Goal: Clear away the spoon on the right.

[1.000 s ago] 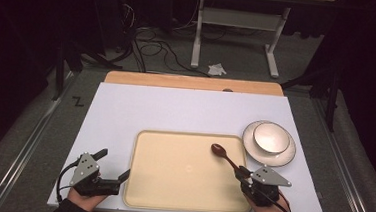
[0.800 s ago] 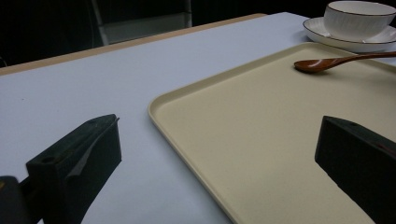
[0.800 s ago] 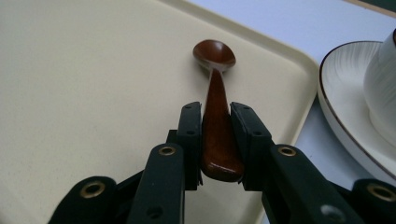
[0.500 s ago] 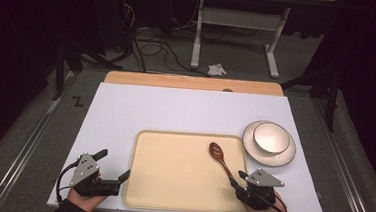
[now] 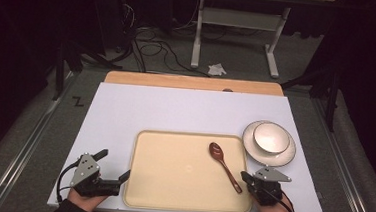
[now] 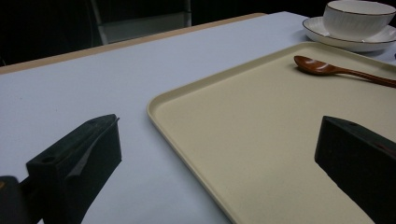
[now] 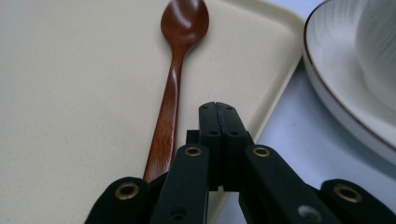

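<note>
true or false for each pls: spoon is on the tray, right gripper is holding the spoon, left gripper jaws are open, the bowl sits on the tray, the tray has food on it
1. The wooden spoon lies on the tray: true.
2. The right gripper holds the spoon: false. Its jaws are shut on nothing, with the handle lying beside them.
3. The left gripper has its jaws open: true.
4. The bowl sits on the tray: false. It sits on a plate on the table, beside the tray.
5. The tray has food on it: false. It carries just the spoon.

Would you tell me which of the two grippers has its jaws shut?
The right gripper, beside the wooden spoon; the left gripper stands wide open.
</note>
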